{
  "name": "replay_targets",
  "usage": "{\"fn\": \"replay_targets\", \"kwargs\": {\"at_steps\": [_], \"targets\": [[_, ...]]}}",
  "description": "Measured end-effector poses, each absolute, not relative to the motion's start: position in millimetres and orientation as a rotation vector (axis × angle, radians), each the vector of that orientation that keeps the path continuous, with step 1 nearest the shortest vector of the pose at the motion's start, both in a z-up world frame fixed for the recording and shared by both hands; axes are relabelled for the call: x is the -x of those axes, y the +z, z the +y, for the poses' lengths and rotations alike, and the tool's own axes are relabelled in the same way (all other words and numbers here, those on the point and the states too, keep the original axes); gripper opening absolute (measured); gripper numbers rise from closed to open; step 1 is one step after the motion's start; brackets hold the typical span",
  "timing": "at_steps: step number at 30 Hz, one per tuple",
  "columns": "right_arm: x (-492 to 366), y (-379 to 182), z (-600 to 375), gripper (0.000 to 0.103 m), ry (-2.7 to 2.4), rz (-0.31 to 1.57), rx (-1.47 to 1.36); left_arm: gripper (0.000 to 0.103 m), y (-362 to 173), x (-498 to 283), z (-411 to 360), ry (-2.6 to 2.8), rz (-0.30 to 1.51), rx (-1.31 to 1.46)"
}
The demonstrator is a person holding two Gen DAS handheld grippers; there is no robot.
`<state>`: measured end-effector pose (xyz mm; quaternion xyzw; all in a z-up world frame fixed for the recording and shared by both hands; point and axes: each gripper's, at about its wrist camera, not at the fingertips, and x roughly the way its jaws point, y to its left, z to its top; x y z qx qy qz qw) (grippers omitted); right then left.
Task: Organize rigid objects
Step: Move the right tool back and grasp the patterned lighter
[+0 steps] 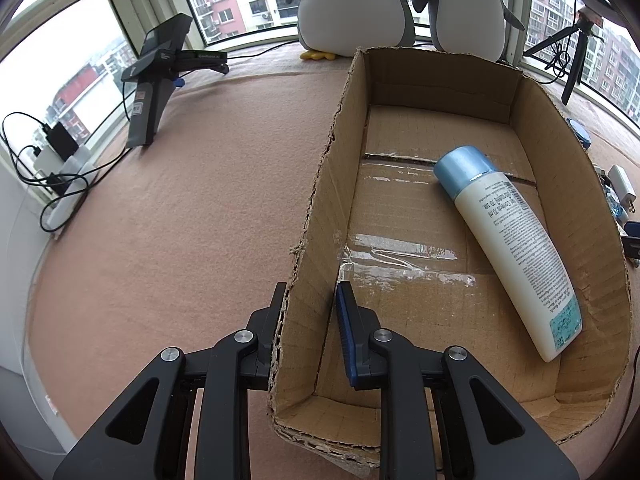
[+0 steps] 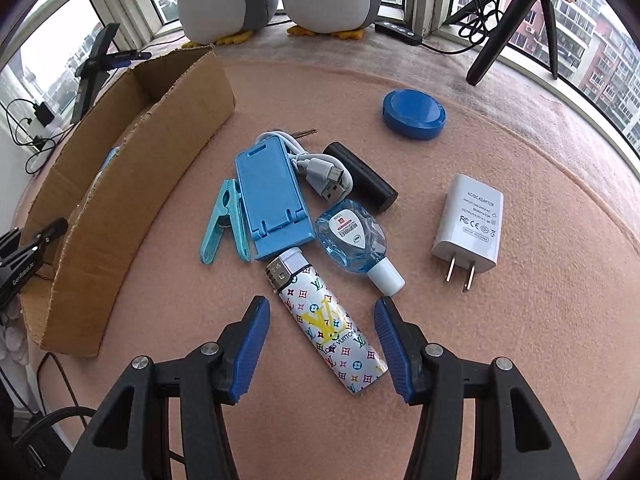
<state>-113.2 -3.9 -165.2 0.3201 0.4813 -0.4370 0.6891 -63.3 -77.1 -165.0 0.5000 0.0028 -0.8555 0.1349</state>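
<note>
step: picking patterned lighter [image 2: 330, 322] right of cardboard box [image 2: 132, 184] | right gripper [image 2: 320, 344] jaws apart, straddled lighter | left gripper [image 1: 308, 320] clamped on box wall | next: needed closing, lifting

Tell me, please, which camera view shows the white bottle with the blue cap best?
The left wrist view: the white bottle lies in full sight on the floor of the cardboard box. In the right wrist view the box wall hides it, apart from a bluish sliver that may be it.

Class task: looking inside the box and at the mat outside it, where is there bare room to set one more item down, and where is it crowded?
Free: the box floor left of the bottle, and the mat between charger and blue tin. Crowded: the cluster around the phone stand.
</note>
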Motion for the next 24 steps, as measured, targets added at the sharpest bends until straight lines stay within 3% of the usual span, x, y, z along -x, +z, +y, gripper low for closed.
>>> {"fn": "replay_targets", "kwargs": {"at_steps": [12, 24], "targets": [[108, -165, 5, 0.022, -0.984, 1.105, -0.697, 0.020, -165, 63, -77, -2.477, 0.009, -1.447], [117, -158, 24, 0.021, -1.039, 0.963, -0.813, 0.020, -165, 63, -78, -2.477, 0.014, -1.445]]}}
